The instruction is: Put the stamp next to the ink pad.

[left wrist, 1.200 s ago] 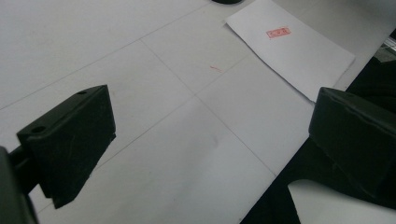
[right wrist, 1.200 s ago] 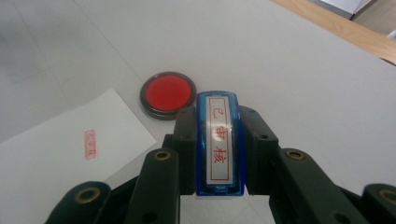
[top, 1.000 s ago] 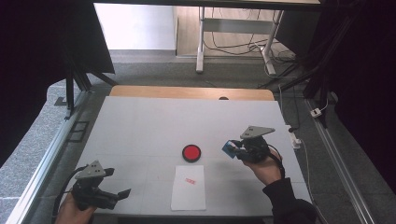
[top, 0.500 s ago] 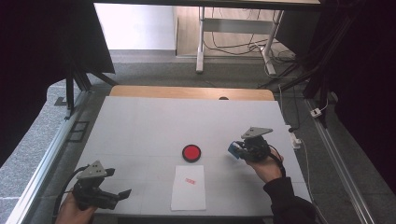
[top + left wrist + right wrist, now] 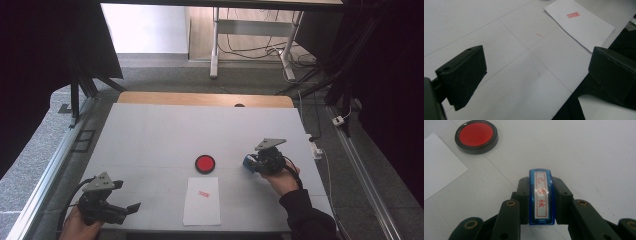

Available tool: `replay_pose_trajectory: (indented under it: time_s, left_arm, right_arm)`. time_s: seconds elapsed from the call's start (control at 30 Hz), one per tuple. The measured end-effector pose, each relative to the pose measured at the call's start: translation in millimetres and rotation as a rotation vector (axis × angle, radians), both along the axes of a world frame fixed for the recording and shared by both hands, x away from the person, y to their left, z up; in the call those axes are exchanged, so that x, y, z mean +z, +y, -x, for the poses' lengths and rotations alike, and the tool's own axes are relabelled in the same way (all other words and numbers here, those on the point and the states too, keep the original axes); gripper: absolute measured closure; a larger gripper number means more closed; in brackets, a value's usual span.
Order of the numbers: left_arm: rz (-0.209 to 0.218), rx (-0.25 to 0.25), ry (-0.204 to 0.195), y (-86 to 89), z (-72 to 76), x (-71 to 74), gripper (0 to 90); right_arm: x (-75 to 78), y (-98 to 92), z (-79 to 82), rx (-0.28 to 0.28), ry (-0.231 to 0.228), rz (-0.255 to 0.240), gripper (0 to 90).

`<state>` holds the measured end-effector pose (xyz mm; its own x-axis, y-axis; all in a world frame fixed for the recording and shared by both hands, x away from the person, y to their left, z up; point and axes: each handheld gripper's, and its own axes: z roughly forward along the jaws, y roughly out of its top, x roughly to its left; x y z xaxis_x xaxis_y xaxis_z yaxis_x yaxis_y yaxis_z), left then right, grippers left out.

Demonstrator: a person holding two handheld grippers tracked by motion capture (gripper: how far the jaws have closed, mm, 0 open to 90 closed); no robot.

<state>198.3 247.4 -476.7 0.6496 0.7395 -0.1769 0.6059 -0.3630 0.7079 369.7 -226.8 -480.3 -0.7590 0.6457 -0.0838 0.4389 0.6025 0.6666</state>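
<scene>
Your right gripper [image 5: 252, 164] sank, fingers clamping the blue stamp [image 5: 541, 196] — set down crooked at 3 o'clock of the ink pad [image 5: 205, 163], it may topple.

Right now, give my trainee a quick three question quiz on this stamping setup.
1. True or false: the right gripper is shut on the blue stamp.
2. Which thing lies nearest the red ink pad: A the sheet of paper, B the left gripper, C the wooden table edge?
3. What mark does the paper carry?

Key: 1 true. 2 A. 3 one red stamp print.
</scene>
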Motion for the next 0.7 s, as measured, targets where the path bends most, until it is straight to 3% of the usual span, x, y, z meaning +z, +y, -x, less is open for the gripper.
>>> replay_pose_trajectory:
  time_s: [0.33, 0.7]
  left_arm:
    - [-0.001, -0.002, 0.001, -0.2, 0.0, 0.0, 1.8]
    - [-0.005, -0.003, 0.001, -0.5, 0.0, -0.1, 1.8]
  right_arm:
    - [-5.9, 2.3, -1.3, 0.003, 0.030, 0.016, 71.2]
    - [-4.2, 2.1, -1.6, -0.007, 0.034, -0.002, 67.4]
